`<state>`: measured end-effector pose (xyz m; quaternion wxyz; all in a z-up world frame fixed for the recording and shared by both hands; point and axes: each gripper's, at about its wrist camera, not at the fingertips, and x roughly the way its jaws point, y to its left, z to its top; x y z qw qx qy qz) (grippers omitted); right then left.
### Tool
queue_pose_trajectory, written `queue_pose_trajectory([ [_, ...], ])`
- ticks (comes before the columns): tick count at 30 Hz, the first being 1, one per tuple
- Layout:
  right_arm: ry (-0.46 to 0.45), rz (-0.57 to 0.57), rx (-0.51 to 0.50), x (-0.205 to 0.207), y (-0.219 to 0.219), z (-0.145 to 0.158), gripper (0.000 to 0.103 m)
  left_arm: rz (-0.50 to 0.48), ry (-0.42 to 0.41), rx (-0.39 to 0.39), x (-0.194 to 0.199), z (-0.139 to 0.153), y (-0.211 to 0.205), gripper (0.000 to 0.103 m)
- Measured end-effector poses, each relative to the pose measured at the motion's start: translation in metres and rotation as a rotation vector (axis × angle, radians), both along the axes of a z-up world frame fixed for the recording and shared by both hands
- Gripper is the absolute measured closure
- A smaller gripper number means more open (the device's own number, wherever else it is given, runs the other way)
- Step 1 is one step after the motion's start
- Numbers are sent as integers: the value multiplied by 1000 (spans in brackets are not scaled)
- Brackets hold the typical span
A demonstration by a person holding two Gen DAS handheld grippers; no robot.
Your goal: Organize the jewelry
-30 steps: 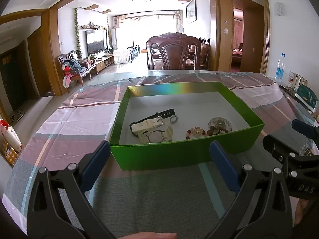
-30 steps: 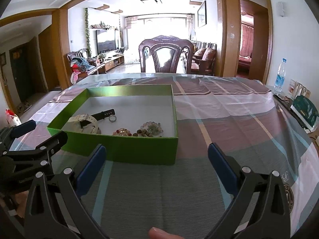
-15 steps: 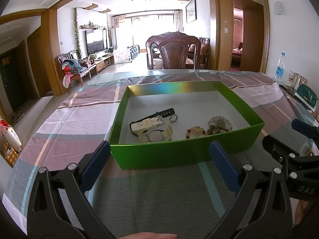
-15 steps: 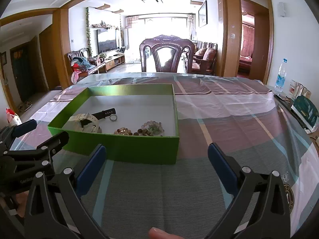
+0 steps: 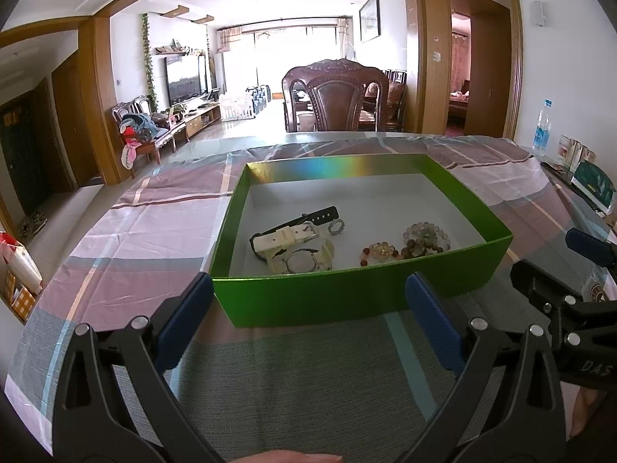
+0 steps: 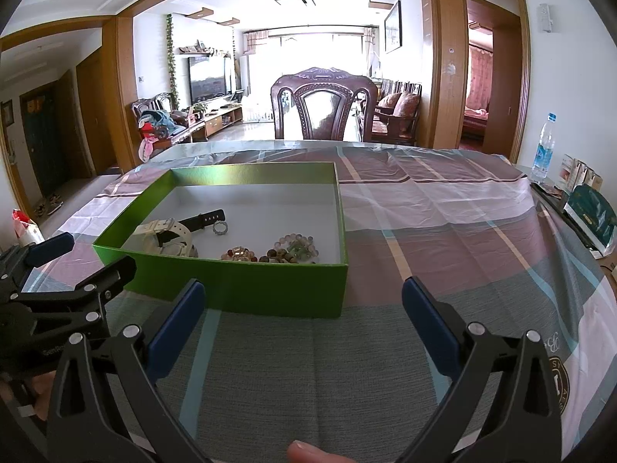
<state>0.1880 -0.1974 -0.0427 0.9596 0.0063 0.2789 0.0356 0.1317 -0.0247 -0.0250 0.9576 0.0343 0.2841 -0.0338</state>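
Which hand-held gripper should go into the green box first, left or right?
Left, probably. The left hand-held gripper is open and faces the green box squarely, with the white watch straight ahead. The right hand-held gripper, also open, has the box off to its left side.

Jewelry [image 5: 308,243] in box [image 5: 347,297] on table [image 5: 154,239]
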Motion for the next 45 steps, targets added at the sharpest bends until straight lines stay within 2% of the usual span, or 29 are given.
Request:
queue_pose_trajectory([
  [40, 2, -1, 0, 0, -1, 1, 3, -3, -3, -2, 0, 0, 0, 4],
  [45, 10, 1, 4, 0, 1, -1, 3, 0, -6, 24, 0, -5, 0, 4],
])
